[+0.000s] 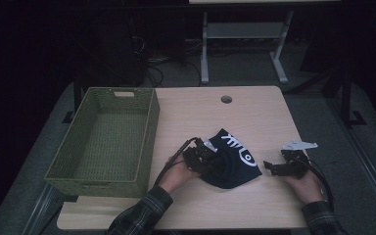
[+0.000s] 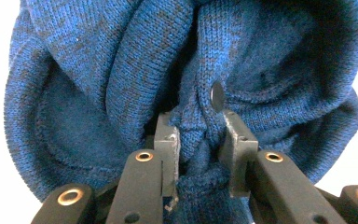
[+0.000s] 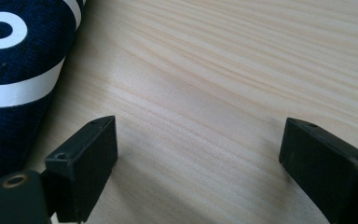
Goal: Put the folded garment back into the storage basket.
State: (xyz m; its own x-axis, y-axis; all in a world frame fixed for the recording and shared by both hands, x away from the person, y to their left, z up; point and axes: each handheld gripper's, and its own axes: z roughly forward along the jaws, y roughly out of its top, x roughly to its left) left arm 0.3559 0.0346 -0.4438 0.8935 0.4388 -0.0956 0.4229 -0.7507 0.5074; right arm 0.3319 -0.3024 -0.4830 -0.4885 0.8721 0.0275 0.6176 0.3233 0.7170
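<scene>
Left gripper view: left hand-held gripper (image 2: 199, 140) pinches bunched blue knit cloth (image 2: 121, 70); right hand-held gripper (image 3: 198, 154) gapes empty.

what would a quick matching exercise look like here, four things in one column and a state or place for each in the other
Column one:
1. left gripper
2. right gripper
3. green woven basket
4. dark blue knit cloth

Column two:
a. empty, at the table's left side
b. open over bare wood
c. bunched up, with a white pattern
d. shut on fabric

Pairs: 1-d, 2-b, 3-a, 4-c
</scene>
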